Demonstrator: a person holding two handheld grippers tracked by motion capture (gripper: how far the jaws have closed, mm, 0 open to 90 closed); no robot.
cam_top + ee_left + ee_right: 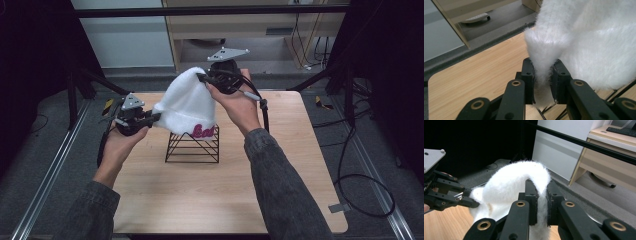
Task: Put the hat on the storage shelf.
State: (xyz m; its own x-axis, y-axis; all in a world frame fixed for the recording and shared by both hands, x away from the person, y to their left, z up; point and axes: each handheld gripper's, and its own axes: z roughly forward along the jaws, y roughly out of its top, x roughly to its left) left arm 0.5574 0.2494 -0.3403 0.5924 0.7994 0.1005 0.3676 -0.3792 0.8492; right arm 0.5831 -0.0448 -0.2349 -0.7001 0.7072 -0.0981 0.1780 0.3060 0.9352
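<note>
Clamping the white fuzzy hat [187, 102] between them, the left gripper [156, 117] pinches its brim, the right gripper [202, 78] its crown, above a black wire stand [193, 146].

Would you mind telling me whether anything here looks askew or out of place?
The white fluffy hat sits lopsided over the black wire stand: the right gripper pulls its top up, and the left gripper pinches its brim out sideways. Nothing looks damaged or spilled.
</note>
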